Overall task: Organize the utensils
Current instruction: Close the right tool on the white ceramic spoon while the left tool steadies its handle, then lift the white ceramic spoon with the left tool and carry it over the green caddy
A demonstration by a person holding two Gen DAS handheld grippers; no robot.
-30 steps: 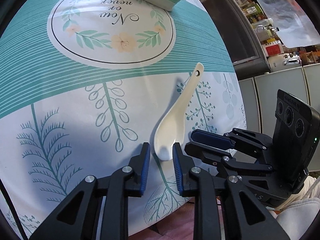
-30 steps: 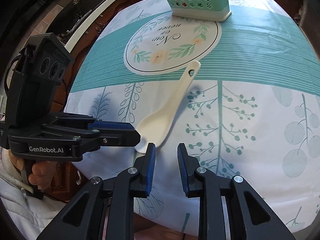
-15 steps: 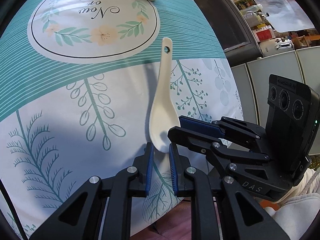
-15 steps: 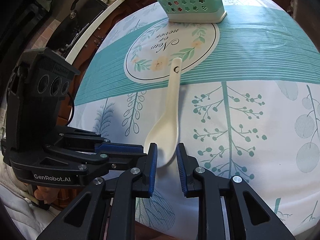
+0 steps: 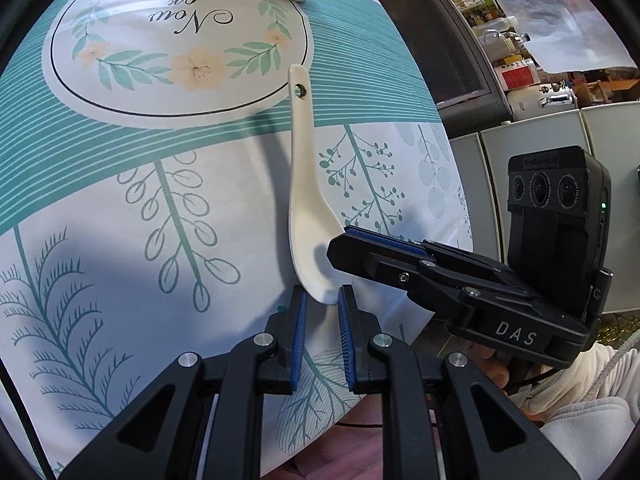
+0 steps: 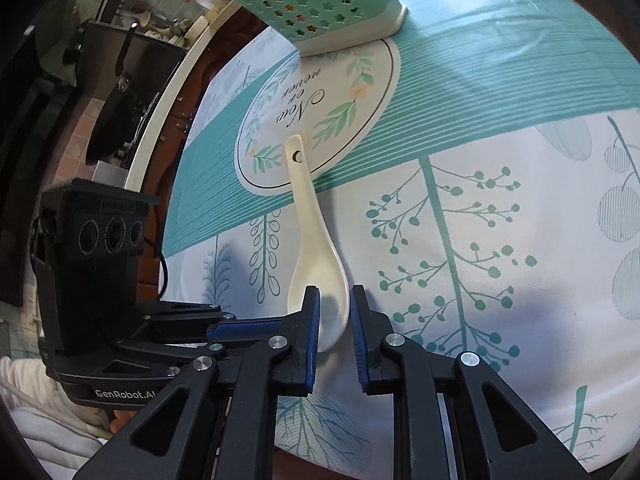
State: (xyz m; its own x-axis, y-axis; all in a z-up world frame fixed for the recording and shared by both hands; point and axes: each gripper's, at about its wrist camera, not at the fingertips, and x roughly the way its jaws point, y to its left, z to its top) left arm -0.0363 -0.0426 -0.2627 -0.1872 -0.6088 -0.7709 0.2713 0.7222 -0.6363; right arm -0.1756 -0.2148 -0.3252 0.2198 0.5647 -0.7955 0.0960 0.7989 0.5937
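Spoon (image 5: 308, 216) swung straighter; both tools closed in.

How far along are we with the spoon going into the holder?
Early stage. Nothing visibly stowed yet. In hand: the white spoon, its bowl between both the left hand-held gripper and right hand-held gripper, though neither grip is confirmed. Left: carrying it to the green perforated holder at the far end of the table.
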